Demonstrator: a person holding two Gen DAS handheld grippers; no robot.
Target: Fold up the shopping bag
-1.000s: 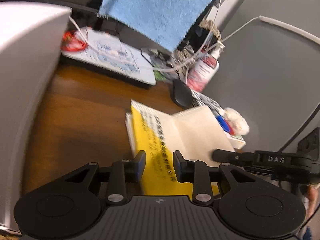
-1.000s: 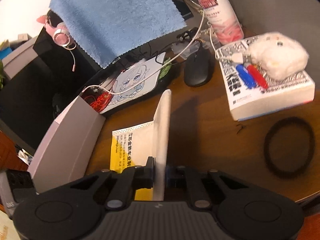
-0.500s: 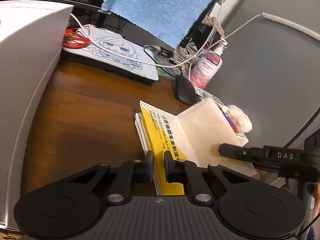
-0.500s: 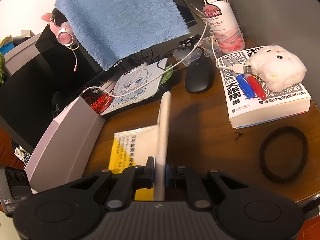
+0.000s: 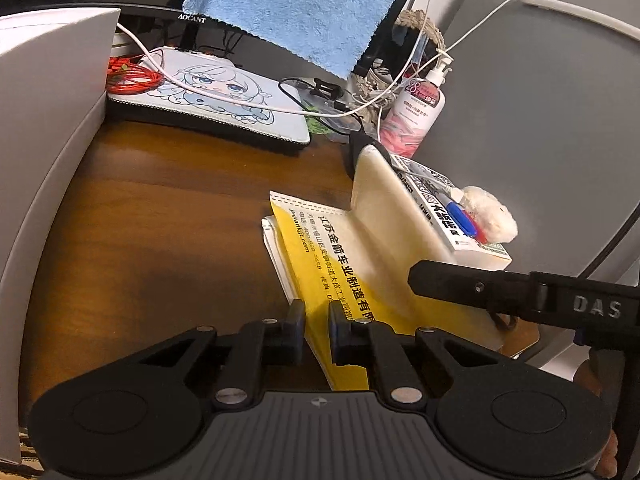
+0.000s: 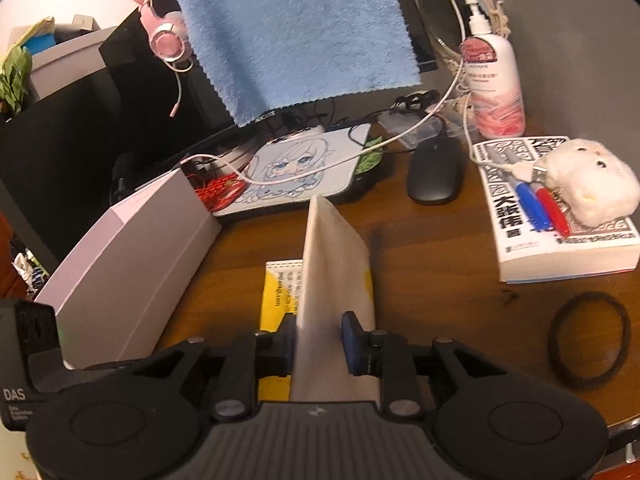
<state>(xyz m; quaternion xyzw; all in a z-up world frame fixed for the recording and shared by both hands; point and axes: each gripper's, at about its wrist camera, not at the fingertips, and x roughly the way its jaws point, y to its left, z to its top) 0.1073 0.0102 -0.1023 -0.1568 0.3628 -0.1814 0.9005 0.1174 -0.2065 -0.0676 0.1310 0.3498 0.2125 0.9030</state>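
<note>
The shopping bag [image 5: 340,264], yellow and cream with black print, lies partly folded on the brown desk [image 5: 160,220]. Its cream flap [image 5: 384,204] stands up along the right side. My left gripper [image 5: 316,322] is shut on the bag's near yellow edge. In the right wrist view the flap [image 6: 328,264] rises between the fingers of my right gripper [image 6: 319,338], whose jaws stand apart and open around it. The yellow layer [image 6: 276,296] lies flat below to the left. The right gripper's body reaches in from the right in the left wrist view.
A grey box [image 6: 132,256] stands to the left. At the back are a printed mouse pad [image 6: 296,168], a black mouse [image 6: 434,172], a pump bottle [image 6: 494,84] and cables. A book [image 6: 560,220] with pens and a plush toy lies right, near a black hair band [image 6: 586,338].
My left gripper closed onto the bag's near edge. The right gripper's jaws have widened around the raised flap, which now shows more of its face.
</note>
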